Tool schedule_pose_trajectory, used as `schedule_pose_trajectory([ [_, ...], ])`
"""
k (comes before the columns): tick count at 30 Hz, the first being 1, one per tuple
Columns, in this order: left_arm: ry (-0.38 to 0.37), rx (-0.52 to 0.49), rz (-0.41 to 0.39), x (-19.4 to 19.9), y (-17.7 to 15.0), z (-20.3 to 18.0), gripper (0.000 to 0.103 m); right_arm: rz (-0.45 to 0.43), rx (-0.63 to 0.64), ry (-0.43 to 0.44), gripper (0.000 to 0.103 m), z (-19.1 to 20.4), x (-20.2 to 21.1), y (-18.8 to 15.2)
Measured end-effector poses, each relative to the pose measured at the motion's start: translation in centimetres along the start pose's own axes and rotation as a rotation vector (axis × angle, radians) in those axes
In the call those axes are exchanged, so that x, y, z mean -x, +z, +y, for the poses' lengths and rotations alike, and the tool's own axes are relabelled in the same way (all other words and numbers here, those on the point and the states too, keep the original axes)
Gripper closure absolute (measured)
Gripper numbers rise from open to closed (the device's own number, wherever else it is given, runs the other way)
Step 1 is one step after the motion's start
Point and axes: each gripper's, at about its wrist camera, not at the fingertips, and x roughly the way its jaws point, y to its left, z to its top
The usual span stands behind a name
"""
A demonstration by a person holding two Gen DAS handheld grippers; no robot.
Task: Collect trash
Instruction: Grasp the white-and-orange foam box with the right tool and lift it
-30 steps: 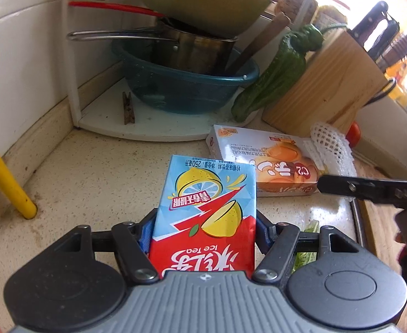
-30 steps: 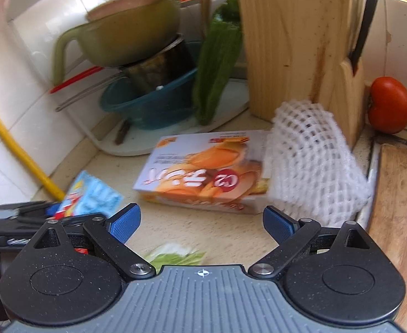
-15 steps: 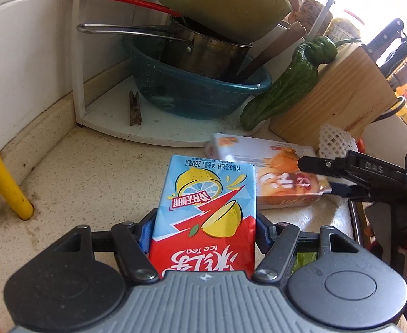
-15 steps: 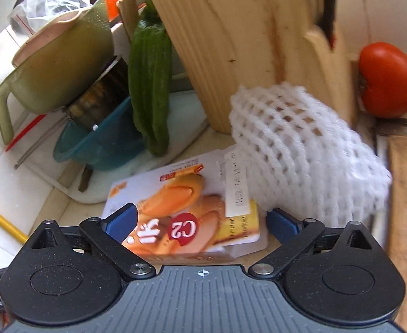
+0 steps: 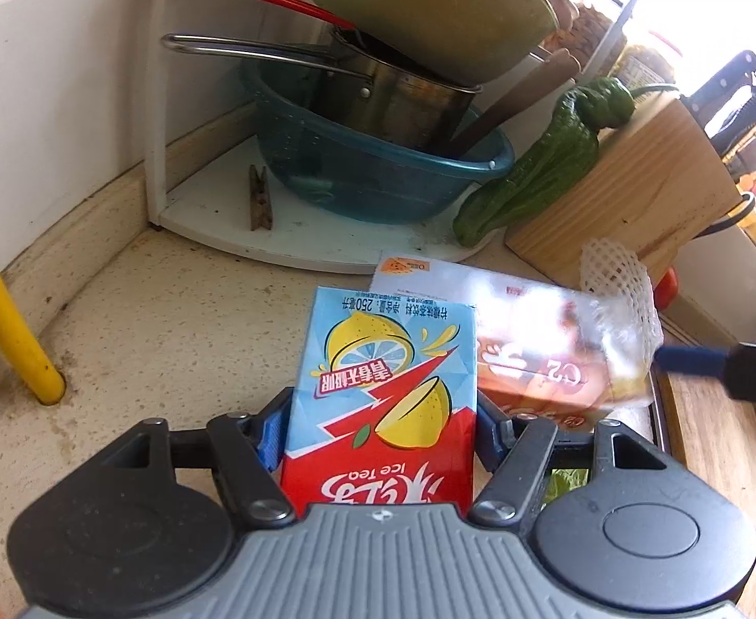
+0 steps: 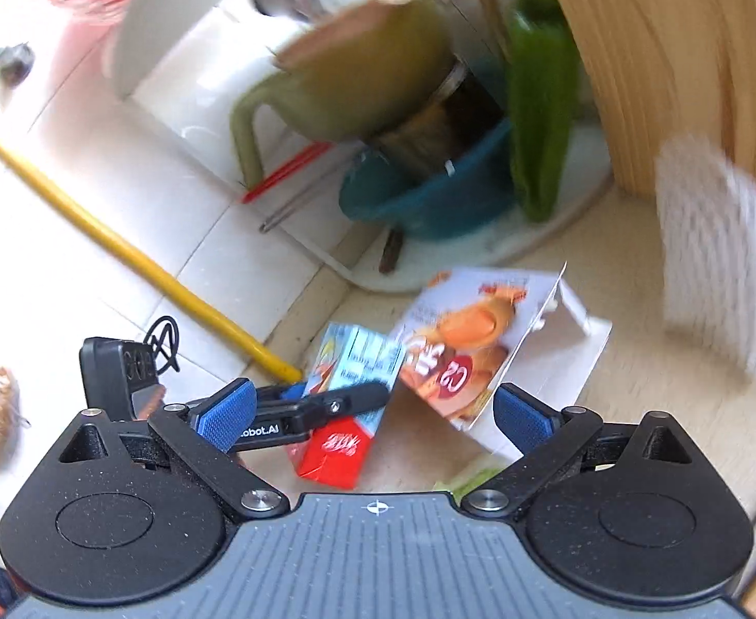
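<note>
The left gripper (image 5: 378, 425) sits at the bottom centre of its frame, its blue pads pressed against both sides of an ice tea carton (image 5: 385, 392), which stands up between them with the red end nearest the camera; in the right wrist view that same carton (image 6: 344, 407) shows at centre, clamped by the left gripper's black fingers. The right gripper (image 6: 373, 412) is spread wide with nothing between its blue pads; ahead of its gap, a little right of centre, an orange snack box (image 6: 486, 345) is tilted up on edge with a flap open, just beside the carton; whether it touches either pad cannot be told. In the left view the snack box (image 5: 538, 345) is blurred at centre right, with a white foam net (image 5: 618, 278) just behind it. Further out, upper centre, a teal basket (image 5: 378, 175) holds a steel pot; a green pepper (image 5: 538, 165) leans against a wooden knife block (image 5: 630, 185) at the upper right; a yellow pipe (image 5: 1, 309) meets the countertop (image 5: 171, 320) at the left edge.
</note>
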Motion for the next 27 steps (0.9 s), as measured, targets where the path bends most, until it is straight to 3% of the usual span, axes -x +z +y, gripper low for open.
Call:
schedule_pose_trajectory([
  [3, -0.003, 0.009, -0.003, 0.1, -0.1, 0.2, 0.039, -0.02, 0.165, -0.126, 0.003, 1.4, 0.6, 0.5],
  [8, -0.009, 0.008, 0.016, -0.3, -0.1, 0.2, 0.039, -0.039, 0.249, -0.274, 0.003, 0.4, 0.6, 2.5],
  [13, -0.015, 0.002, 0.009, -0.4, -0.1, -0.1, 0.039, 0.093, 0.339, -0.289, 0.003, -0.7, -2.7, 3.9],
  [15, -0.019, 0.007, 0.014, -0.7, -0.2, 0.1, 0.039, 0.105, 0.352, -0.302, 0.003, -0.7, -3.1, 4.3],
  [18, -0.032, 0.005, 0.019, -1.0, -0.4, 0.1, 0.039, 0.114, 0.366, -0.266, 0.001, -1.1, -3.4, 4.8],
  [21, -0.044, -0.008, 0.026, -1.0, -0.2, -0.1, 0.039, 0.217, 0.405, -0.24, 0.001, -1.4, -6.5, 5.8],
  [27, -0.06, 0.018, 0.024, -0.9, -0.6, 0.3, 0.039, 0.319, 0.36, -0.214, 0.001, -4.1, -11.6, 7.4],
])
